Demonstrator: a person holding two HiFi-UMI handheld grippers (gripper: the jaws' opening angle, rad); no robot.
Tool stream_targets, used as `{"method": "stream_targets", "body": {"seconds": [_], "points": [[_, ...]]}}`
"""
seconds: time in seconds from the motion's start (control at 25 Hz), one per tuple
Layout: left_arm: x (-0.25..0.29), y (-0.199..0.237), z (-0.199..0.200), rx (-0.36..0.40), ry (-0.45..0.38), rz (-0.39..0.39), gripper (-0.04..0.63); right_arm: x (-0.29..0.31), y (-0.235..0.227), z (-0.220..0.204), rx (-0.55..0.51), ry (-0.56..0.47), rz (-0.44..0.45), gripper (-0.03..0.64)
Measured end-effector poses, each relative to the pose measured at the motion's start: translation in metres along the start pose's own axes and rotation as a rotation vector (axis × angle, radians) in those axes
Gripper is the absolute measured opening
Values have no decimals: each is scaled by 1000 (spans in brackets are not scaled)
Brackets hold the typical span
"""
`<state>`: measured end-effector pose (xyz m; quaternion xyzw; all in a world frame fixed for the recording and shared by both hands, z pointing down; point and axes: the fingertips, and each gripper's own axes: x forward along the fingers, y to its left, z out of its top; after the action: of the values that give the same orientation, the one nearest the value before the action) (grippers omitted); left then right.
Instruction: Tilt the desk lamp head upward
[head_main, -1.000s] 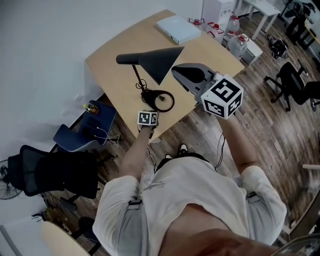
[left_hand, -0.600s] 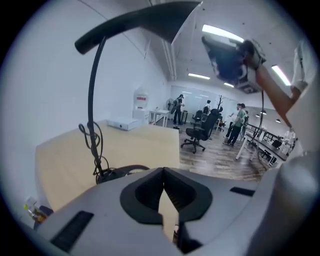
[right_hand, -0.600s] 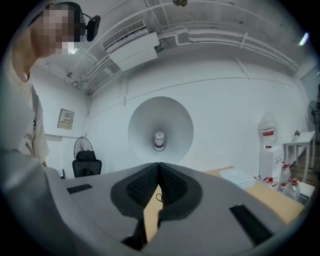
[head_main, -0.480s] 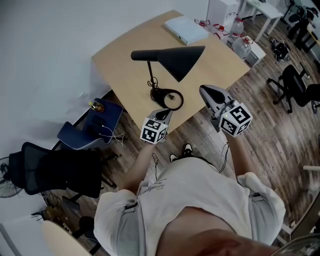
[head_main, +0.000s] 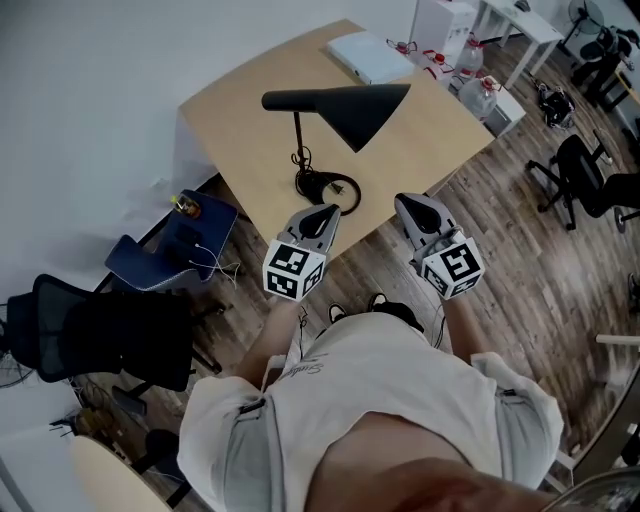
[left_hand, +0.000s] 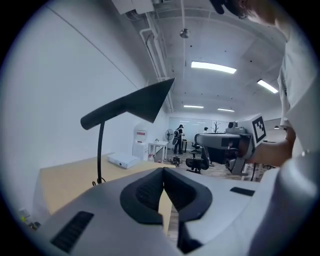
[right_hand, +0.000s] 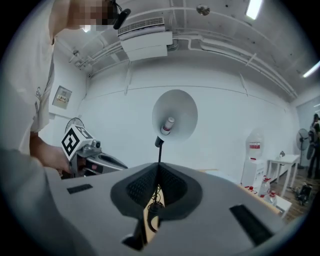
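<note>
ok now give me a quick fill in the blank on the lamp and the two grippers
1. The lamp stands on a wooden ___.
2. The left gripper and the right gripper both have their jaws ___.
3. Seen from above, the lamp is ___ in colour.
4. The flat white box lies on the same surface as the lamp, at its far ___.

Missing words: table; shut; black; corner.
</note>
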<state>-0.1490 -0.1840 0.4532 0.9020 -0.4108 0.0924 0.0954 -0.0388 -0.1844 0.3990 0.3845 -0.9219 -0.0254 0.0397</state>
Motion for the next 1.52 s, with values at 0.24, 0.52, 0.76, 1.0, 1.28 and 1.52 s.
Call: {"method": "stream_targets", "body": {"seconds": [0.24,0.52,0.76,1.0,1.28,1.52], "points": [[-20,-13,40,23,-98,40,15,1,11,11,-5,-24,68,-6],[-24,-31,59,61,-136,74,15,-10,8,20,-21,-49,100,-6],[-17,-46,66,57,-148,70,15,-19,2,29,-33,-67,108,-6],[-14,-41,79,74,-166,89,15,-19,-11,36,-6,-92,87,-6],[-20,-41,81,58,-169,116,15,-11,-9,39,-8,-92,131,-5],[-21,-43,82,59,-187,124,15,-5,-9,36,11,-87,152,-6]]}}
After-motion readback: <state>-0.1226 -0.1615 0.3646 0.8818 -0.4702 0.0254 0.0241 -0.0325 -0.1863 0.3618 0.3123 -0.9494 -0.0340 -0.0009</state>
